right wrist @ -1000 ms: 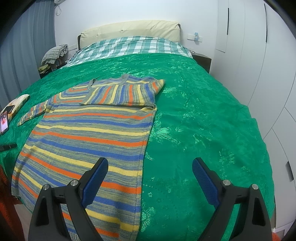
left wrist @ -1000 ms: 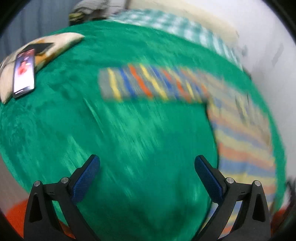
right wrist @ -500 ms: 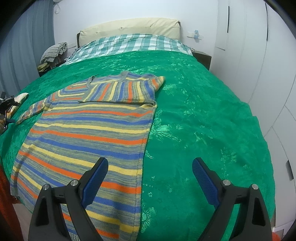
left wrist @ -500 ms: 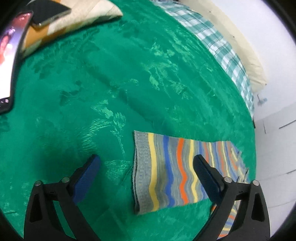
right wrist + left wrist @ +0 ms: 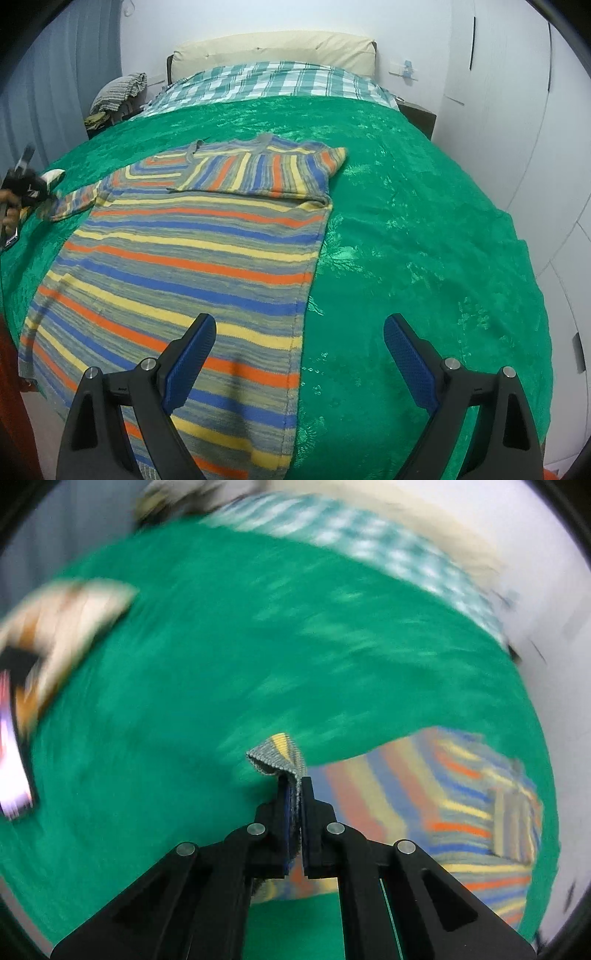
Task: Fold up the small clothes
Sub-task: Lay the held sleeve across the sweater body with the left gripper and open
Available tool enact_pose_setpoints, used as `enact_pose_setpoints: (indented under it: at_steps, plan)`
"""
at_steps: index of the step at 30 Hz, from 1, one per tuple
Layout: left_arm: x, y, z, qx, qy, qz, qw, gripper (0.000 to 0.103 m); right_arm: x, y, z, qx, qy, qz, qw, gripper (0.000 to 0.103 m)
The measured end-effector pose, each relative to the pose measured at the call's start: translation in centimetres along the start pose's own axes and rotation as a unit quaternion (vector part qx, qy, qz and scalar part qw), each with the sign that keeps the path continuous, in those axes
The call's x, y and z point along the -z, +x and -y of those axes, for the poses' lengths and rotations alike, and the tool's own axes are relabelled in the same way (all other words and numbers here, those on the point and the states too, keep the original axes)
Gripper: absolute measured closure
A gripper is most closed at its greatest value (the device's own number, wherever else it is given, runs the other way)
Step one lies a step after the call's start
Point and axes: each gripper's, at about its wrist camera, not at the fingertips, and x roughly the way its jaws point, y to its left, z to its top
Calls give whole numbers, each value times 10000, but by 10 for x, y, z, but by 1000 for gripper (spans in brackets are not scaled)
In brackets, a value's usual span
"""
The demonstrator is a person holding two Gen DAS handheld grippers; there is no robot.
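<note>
A striped knit sweater (image 5: pixel 192 258) in orange, blue, yellow and grey lies flat on the green bedspread (image 5: pixel 424 240). Its right sleeve (image 5: pixel 266 170) is folded across the chest. My left gripper (image 5: pixel 294 782) is shut on the cuff (image 5: pixel 275 755) of the left sleeve and holds it lifted off the bed; it shows at the far left of the right wrist view (image 5: pixel 35 194). My right gripper (image 5: pixel 299 347) is open and empty, hovering over the sweater's lower right edge.
A phone (image 5: pixel 13 746) and a cream cushion (image 5: pixel 66 616) lie on the bed's left side. A checked sheet (image 5: pixel 273 81) and cream headboard (image 5: pixel 273 50) are at the far end. White wardrobe doors (image 5: pixel 517 92) stand to the right.
My left gripper came down on the left sleeve's cuff, shut on it and lifted it. The right gripper has barely moved and stays open.
</note>
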Motion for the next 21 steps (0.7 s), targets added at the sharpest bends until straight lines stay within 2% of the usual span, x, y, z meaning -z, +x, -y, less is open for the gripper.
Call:
enact_pose_setpoints:
  at_steps: [2, 5, 8, 10, 11, 12, 13, 14, 17, 21]
  plan:
    - [-17, -25, 58, 316, 591, 166, 9976, 100, -1, 1, 0, -61, 24, -7, 10000, 11]
    - [-26, -43, 134, 711, 1240, 286, 9893, 100, -1, 2, 0, -127, 48, -27, 9999, 12]
    - [-19, -40, 209, 1057, 1738, 283, 9787, 100, -1, 0, -1, -156, 28, -9, 9999, 11]
    - [-2, -26, 257, 1350, 2017, 209, 9699, 97, 0, -2, -2, -167, -7, 13, 9999, 11]
    - [3, -18, 267, 1408, 2080, 144, 9678, 87, -1, -2, -2, -168, -18, 16, 9999, 11]
    - [15, 0, 286, 1426, 2194, -123, 9651, 53, 0, -2, -3, -168, -30, 12, 9999, 11]
    - [23, 10, 295, 1330, 2256, -349, 9645, 36, 0, -2, -3, -169, -29, 5, 9999, 11]
    - [33, 20, 301, 1179, 2315, -473, 9645, 26, 0, -2, -2, -172, -16, -3, 9999, 12]
    - [50, 22, 289, 1220, 2320, -398, 9642, 24, 0, -5, 2, -193, 86, 32, 9998, 11]
    - [50, 33, 248, 760, 1909, -327, 9781, 16, -2, -6, 13, -281, 313, 59, 9991, 11]
